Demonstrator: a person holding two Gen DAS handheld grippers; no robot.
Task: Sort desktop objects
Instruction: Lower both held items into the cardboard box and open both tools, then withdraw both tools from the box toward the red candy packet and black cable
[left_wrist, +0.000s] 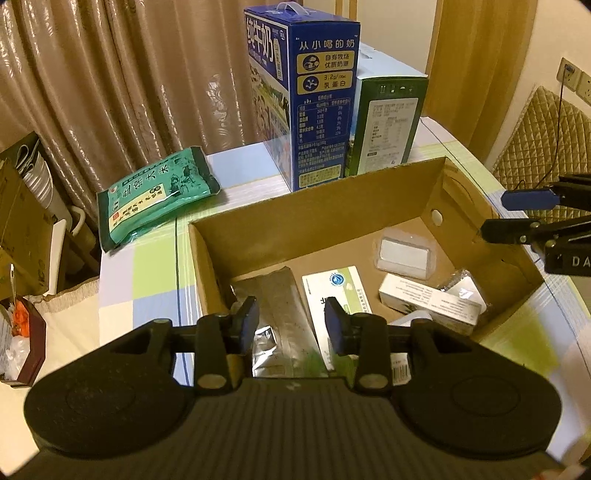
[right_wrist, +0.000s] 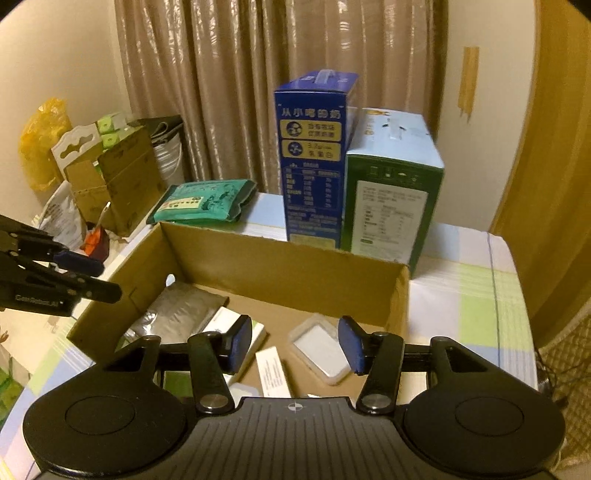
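Observation:
An open cardboard box (left_wrist: 317, 203) sits on a checked tablecloth. Inside lie a silver foil pouch (left_wrist: 280, 306), a white-and-green flat pack (left_wrist: 334, 288), a small white carton (left_wrist: 428, 306) and a clear plastic case (left_wrist: 404, 254). My left gripper (left_wrist: 291, 325) hovers open over the near left of the box, above the pouch, with nothing between its pads. My right gripper (right_wrist: 295, 345) stands open above the plastic case (right_wrist: 321, 350) and the white carton (right_wrist: 273, 373), gripping nothing. Each gripper shows at the edge of the other view: the right gripper (left_wrist: 517, 216) and the left gripper (right_wrist: 101, 278).
Behind the box stand a tall blue milk carton (left_wrist: 314, 103) and a green carton (left_wrist: 388, 125). A green rice bag (left_wrist: 159, 192) lies at the table's back left. Cardboard boxes (right_wrist: 118, 177) and clutter sit left of the table; a quilted chair (left_wrist: 543, 140) is at right.

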